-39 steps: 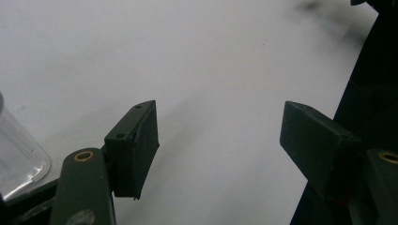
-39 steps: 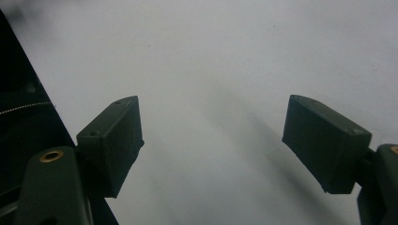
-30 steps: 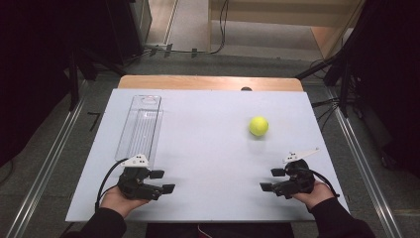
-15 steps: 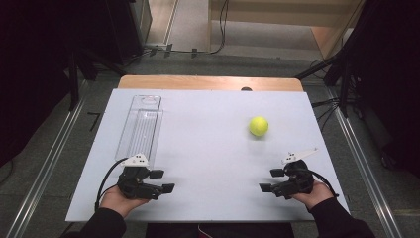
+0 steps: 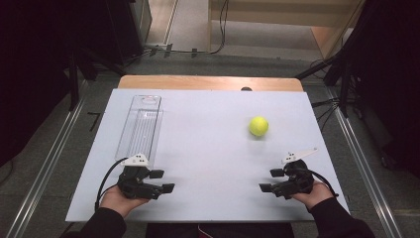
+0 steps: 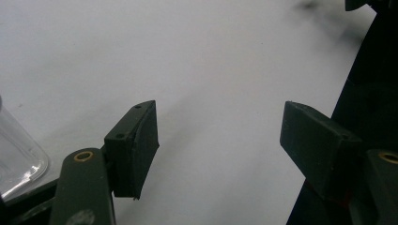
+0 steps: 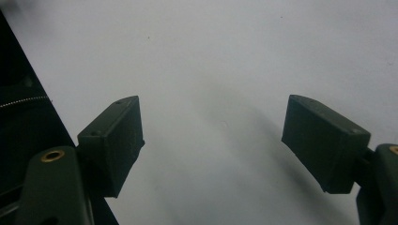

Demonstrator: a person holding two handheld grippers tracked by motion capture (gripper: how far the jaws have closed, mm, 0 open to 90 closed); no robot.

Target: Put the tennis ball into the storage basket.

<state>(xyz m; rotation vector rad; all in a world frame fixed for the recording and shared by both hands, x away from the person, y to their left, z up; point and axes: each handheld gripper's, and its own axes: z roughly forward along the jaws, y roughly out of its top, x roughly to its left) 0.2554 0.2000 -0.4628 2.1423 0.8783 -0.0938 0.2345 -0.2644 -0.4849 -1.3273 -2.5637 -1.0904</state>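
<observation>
I see both my left gripper (image 5: 159, 181) and right gripper (image 5: 270, 180) spread wide and empty, beside one yellow-green tennis ball (image 5: 258, 126) and one clear plastic tube-shaped container (image 5: 140, 128).

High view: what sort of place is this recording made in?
Probably a lab or studio recording station: a white tabletop holding little besides a tennis ball and a clear plastic container, with cables across the floor and metal rails alongside.

Even overhead light on my bench (image 5: 208, 148), bright and pale, while the room at the frame's left and right edges sinks into black. Close up, my left tool (image 6: 218, 140) throws soft blurred shadows; the jaws look grainy, slightly unsharp.
</observation>
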